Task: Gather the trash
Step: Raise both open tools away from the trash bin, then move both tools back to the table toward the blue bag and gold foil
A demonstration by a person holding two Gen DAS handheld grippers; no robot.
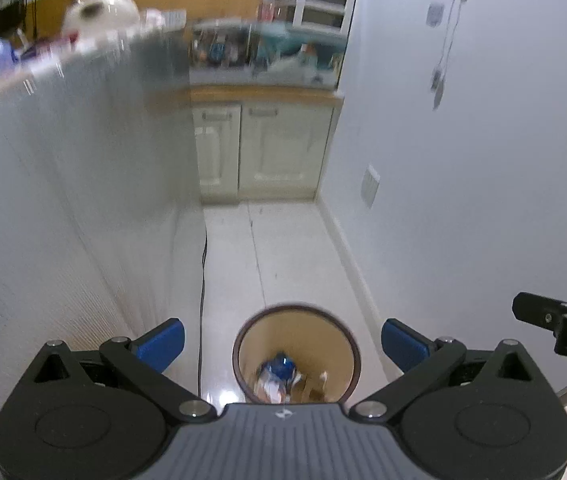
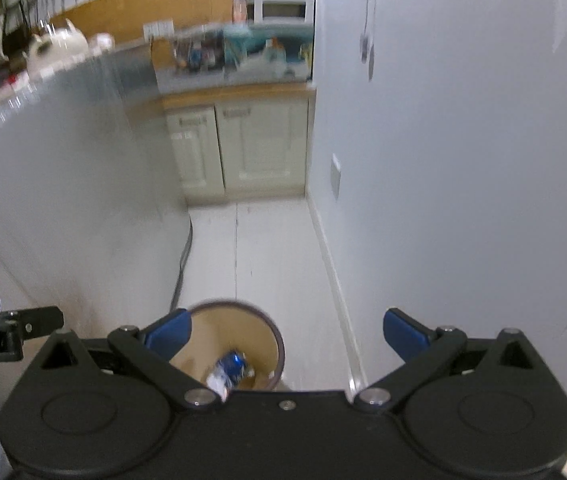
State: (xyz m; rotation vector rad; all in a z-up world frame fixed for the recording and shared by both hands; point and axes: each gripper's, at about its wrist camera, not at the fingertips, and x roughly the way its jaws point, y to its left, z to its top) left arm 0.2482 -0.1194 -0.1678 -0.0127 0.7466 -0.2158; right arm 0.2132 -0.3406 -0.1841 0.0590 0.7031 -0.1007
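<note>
A round bin point(image 1: 251, 330) with a dark rim and tan inside stands on the white floor, directly below my left gripper point(image 1: 282, 344). Inside it lie a blue and white crumpled wrapper point(image 1: 279, 372) and some other scraps. My left gripper is open, its blue pads wide apart with nothing between them. In the right wrist view the same bin point(image 2: 271, 332) sits below and left of centre, with the blue wrapper point(image 2: 231, 366) in it. My right gripper point(image 2: 288, 334) is open and empty too. Each gripper shows at the edge of the other's view.
A grey ribbed counter side point(image 1: 63, 208) runs along the left, with a white teapot point(image 1: 101, 10) and small items on top. Cream cabinet doors point(image 1: 263, 148) close the far end. A white wall point(image 1: 463, 160) with a socket is on the right. A black cable point(image 1: 203, 264) runs down the floor.
</note>
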